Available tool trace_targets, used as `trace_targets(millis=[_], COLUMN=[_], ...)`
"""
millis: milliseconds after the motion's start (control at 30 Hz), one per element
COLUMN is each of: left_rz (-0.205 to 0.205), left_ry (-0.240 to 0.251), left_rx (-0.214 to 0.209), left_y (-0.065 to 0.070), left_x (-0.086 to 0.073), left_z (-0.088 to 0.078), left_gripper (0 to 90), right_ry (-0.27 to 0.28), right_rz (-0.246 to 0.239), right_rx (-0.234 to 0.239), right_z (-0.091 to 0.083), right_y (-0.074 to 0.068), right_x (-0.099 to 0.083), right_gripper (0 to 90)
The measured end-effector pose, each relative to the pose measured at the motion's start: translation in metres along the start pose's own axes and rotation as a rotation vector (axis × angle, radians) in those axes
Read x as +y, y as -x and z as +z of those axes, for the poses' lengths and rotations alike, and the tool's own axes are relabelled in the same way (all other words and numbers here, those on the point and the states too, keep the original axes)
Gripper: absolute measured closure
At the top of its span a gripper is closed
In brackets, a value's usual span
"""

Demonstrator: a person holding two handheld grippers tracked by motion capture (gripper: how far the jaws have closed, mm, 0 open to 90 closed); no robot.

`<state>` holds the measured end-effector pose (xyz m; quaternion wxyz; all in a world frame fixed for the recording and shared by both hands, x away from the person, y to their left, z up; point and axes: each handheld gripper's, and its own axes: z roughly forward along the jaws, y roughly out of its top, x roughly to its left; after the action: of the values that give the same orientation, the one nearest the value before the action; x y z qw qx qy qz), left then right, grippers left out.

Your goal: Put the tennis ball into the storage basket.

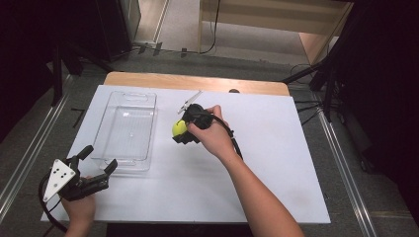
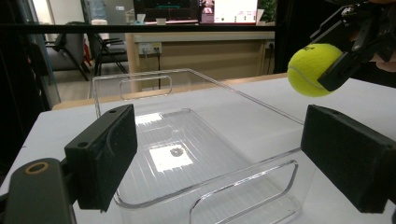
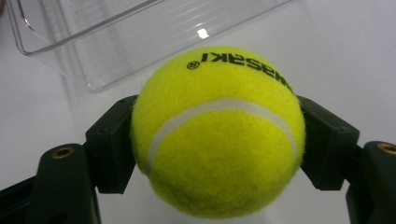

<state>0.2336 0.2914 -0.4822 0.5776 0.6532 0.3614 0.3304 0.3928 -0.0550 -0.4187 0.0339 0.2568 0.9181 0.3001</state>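
right gripper [image 1: 181, 129], mid tabletop [image 1: 276, 163]: its 2 jaws are clamped on a yellow ball [image 1: 179, 128], one pad on each side, as the right gripper view shows [image 3: 218, 133]. the ball hangs clear of the tabletop, just right of the clear bin [image 1: 126, 129]. left gripper [image 1: 99, 159], at the near left corner: jaws wide apart with nothing between them, aimed at the near end of the bin [image 2: 187, 154]. in the left gripper view the ball [image 2: 312, 69] appears at upper right, beyond the bin's right wall. a thin metal tool [image 1: 190, 101] lies on the far side of the tabletop.
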Motion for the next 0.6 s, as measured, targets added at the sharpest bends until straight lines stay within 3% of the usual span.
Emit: trace_targets(millis=[600], left_rz=[-0.003], left_ry=[-0.002], left_rx=[0.000], left_y=[0.000], left_x=[0.000], left_z=[0.001], left_gripper=[11.3], right_ry=[0.000], right_rz=[-0.040], right_rx=[0.024], right_z=[0.005], right_y=[-0.012], right_x=[0.018], right_gripper=[23.0])
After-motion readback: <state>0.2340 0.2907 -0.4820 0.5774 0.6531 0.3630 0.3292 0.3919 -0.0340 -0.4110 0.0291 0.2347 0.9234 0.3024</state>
